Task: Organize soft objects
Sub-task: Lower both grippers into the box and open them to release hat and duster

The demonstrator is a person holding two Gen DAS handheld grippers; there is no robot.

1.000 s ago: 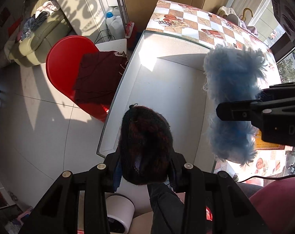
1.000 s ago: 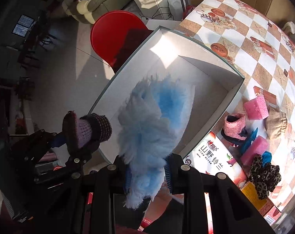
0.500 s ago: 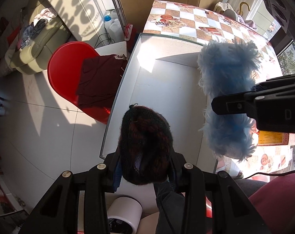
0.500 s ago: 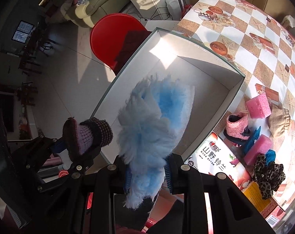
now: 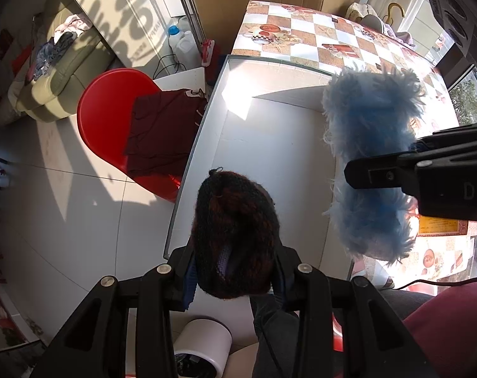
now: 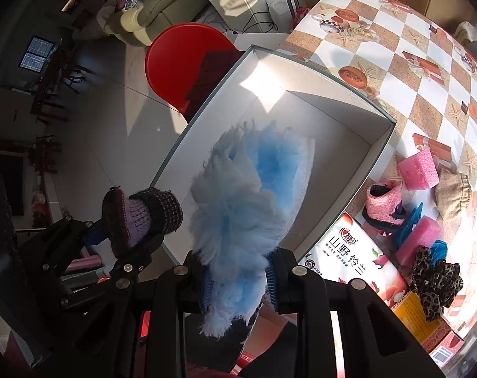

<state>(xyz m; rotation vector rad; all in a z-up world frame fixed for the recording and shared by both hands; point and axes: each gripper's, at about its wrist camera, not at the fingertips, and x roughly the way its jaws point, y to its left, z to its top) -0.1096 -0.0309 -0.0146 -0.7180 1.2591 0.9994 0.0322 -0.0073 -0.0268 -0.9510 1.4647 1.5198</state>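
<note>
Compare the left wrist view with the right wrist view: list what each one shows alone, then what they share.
Left wrist only: a white cylinder on the floor below the gripper.

Right wrist only: two pink sponges, a pink knit shoe, a leopard scrunchie and a printed packet on the checkered table.

Both: the white box, the red chair, the left gripper shut on a dark knit shoe, and the right gripper shut on a blue fluffy slipper, both held above the box.
</note>
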